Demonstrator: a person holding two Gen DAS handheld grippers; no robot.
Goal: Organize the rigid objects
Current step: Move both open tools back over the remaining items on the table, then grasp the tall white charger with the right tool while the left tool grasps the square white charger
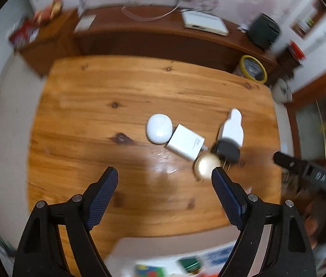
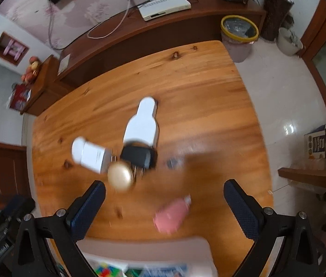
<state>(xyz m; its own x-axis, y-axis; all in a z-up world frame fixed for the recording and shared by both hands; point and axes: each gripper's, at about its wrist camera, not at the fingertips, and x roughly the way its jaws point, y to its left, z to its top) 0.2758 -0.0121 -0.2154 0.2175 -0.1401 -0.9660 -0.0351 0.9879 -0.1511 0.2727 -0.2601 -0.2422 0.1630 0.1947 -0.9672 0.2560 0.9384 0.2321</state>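
Observation:
Several small items lie clustered on the wooden table: a white oval case, a white square charger, a white bottle-shaped piece, a black plug-like item and a gold round lid. My left gripper hovers open above bare wood, with the gold lid by its right fingertip. The right wrist view shows the same cluster: charger, black item, gold lid and white piece. A blurred pink bottle lies on the table below my open right gripper.
A pale box holding colourful items sits at the near table edge. Beyond the table stand a dark wooden cabinet and a yellow-rimmed bin. The black body of the other gripper shows at the right edge of the left wrist view.

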